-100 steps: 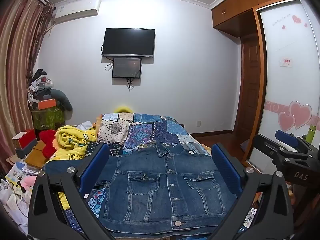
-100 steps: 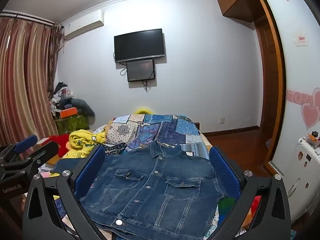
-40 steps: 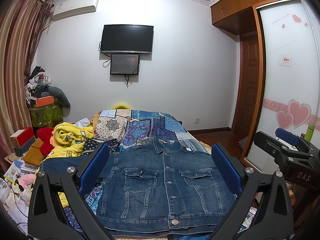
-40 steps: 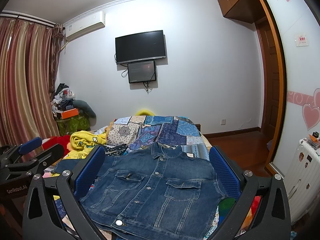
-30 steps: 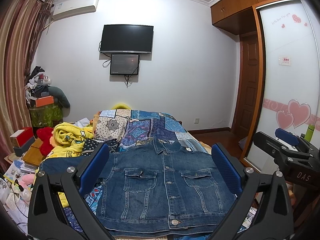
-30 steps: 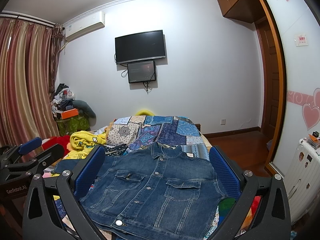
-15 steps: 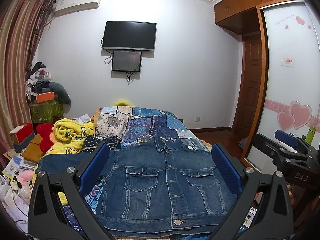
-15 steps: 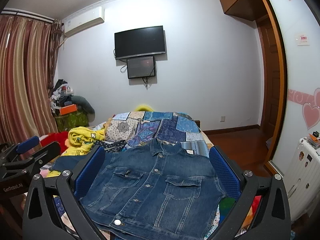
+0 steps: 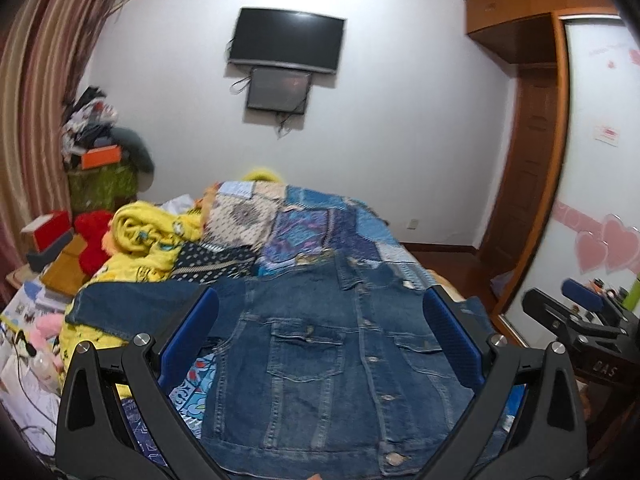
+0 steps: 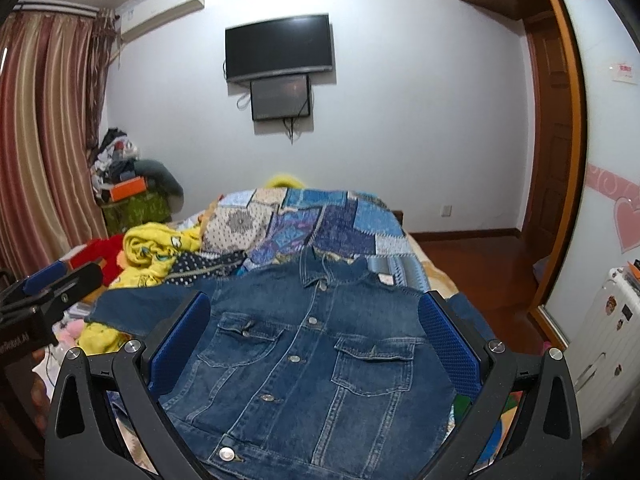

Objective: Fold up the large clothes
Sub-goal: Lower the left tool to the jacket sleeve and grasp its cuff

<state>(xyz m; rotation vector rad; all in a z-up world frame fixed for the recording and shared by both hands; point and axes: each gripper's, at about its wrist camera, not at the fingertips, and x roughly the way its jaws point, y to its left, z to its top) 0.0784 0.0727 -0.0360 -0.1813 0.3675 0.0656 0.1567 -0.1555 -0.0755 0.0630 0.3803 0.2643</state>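
A blue denim jacket [image 9: 320,360] lies flat on the bed, front up, buttoned, collar at the far end; it also shows in the right wrist view [image 10: 308,356]. One sleeve [image 9: 132,312] stretches out to the left. My left gripper [image 9: 320,320] is open and empty above the jacket's near hem. My right gripper [image 10: 314,320] is open and empty above the same hem, a little to the right. Each gripper shows at the edge of the other's view: the right gripper [image 9: 584,320] and the left gripper [image 10: 48,292].
A patchwork quilt [image 9: 312,228] covers the bed beyond the jacket. A yellow blanket [image 9: 148,236] and red plush [image 9: 90,240] lie at the left, with boxes and clutter beside the bed. A wardrobe door [image 9: 600,200] stands at the right. A TV [image 9: 286,40] hangs on the far wall.
Both grippers have tilted and moved slightly forward and down toward the jacket, which now looks larger. Jaws stay open. The jacket has not moved.
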